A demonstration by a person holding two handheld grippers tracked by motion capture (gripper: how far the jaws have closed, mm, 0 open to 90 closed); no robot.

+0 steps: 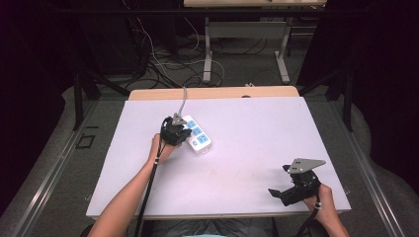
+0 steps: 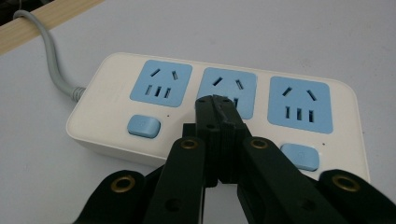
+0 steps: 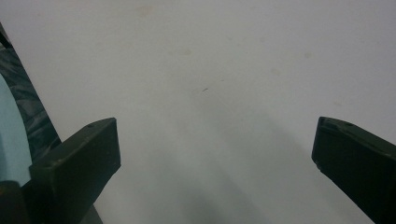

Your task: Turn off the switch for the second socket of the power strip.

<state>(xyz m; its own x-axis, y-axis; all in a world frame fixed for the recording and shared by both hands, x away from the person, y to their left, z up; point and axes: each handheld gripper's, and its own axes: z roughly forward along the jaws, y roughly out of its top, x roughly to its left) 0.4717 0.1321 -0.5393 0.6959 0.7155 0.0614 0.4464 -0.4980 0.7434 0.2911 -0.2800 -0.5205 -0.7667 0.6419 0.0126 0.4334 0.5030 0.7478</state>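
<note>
Left gripper (image 2: 215, 99), jaws closed, over power strip (image 2: 112, 93) middle socket (image 2: 243, 84).

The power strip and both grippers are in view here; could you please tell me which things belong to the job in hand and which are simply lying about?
In the job:
- power strip
- left gripper, shut, tips over the middle socket

Lying about:
- right gripper, open over bare table
- strip's grey cord
</note>
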